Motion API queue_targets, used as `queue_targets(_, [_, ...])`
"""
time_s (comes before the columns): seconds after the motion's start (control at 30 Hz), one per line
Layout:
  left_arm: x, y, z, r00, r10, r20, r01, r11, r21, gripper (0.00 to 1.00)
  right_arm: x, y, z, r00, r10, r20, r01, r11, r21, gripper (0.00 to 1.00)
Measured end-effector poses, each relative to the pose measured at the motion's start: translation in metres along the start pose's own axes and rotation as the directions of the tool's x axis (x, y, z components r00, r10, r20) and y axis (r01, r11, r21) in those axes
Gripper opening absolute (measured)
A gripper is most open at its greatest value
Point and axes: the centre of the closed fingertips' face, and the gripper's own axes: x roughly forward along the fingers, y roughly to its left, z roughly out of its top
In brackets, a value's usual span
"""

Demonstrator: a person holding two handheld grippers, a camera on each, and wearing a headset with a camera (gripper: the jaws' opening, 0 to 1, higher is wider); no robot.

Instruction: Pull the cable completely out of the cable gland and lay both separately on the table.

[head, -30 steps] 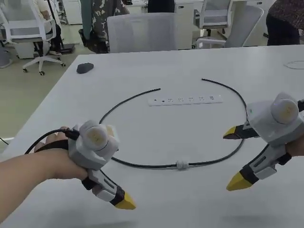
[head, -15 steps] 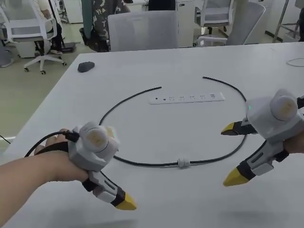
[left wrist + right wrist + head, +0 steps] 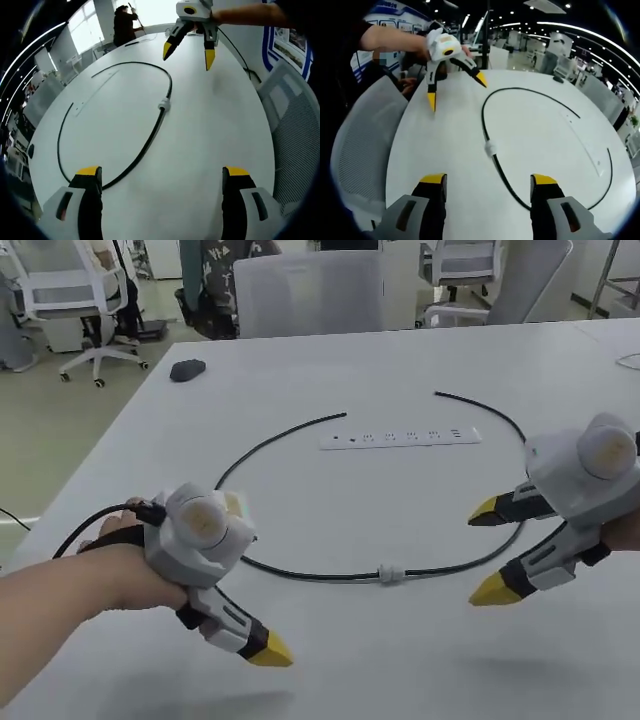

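A long black cable (image 3: 262, 445) lies in a wide loop on the white table (image 3: 400, 660). The small white cable gland (image 3: 390, 573) is threaded on its near stretch. My left gripper (image 3: 256, 636) hovers at the near left, open and holding nothing, a hand's width from the cable. My right gripper (image 3: 488, 550) is open at the right, its jaws above and below the cable's right bend. In the left gripper view the jaws (image 3: 162, 172) stand wide apart, with the gland (image 3: 163, 105) ahead and the right gripper (image 3: 188, 54) beyond. The right gripper view shows its own jaws (image 3: 488, 179) apart, the gland (image 3: 490, 148) ahead and the left gripper (image 3: 456, 90) opposite.
A white power strip (image 3: 400, 437) lies inside the loop's far side. A dark mouse (image 3: 187, 369) sits near the far left edge. A grey chair (image 3: 305, 295) stands behind the table, with more office chairs beyond.
The head camera has shifted a little. My right gripper has edged left and slightly down, closer to the gland. The left gripper, cable and gland have kept their places.
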Motion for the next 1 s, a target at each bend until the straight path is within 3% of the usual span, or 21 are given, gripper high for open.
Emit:
queue_targets(0.07, [0.000, 0.001, 0.002, 0.9999, 0.000, 0.011, 0.000, 1.000, -0.014, 1.00, 0.001, -0.001, 0.002, 1.0000, 0.000, 0.007, 0.000, 1.000, -0.001, 0.64])
queue_targets(0.2, [0.001, 0.001, -0.001, 1.0000, 0.006, -0.007, -0.006, 1.000, -0.001, 1.00, 0.005, -0.001, 0.004, 0.9999, 0.006, 0.014, -0.006, 1.000, -0.008, 0.63])
queue_targets(0.27, [0.001, 0.005, 0.002, 0.9994, 0.033, 0.005, -0.033, 0.999, 0.018, 1.00, 0.009, -0.002, 0.003, 0.9999, 0.011, 0.012, -0.011, 1.000, -0.017, 0.61])
queue_targets(0.37, [0.002, 0.007, 0.007, 0.9982, 0.054, 0.023, -0.054, 0.999, 0.001, 1.00, 0.016, -0.003, 0.000, 0.9999, 0.014, -0.002, -0.015, 0.999, -0.044, 0.61])
queue_targets(0.6, [0.006, 0.003, 0.021, 0.9961, 0.052, 0.072, -0.051, 0.999, -0.011, 0.99, 0.038, -0.007, 0.004, 0.9996, 0.025, 0.014, -0.025, 0.998, -0.051, 0.43])
queue_targets(0.8, [0.009, -0.002, 0.015, 0.9982, 0.029, 0.053, -0.027, 0.999, -0.025, 0.99, 0.058, -0.006, 0.007, 0.9990, 0.040, 0.020, -0.039, 0.998, -0.058, 0.35])
queue_targets(1.0, [0.010, -0.005, 0.013, 0.9981, 0.022, 0.058, -0.019, 0.998, -0.054, 0.99, 0.076, -0.010, 0.005, 0.9983, 0.056, 0.014, -0.056, 0.997, -0.051, 0.29])
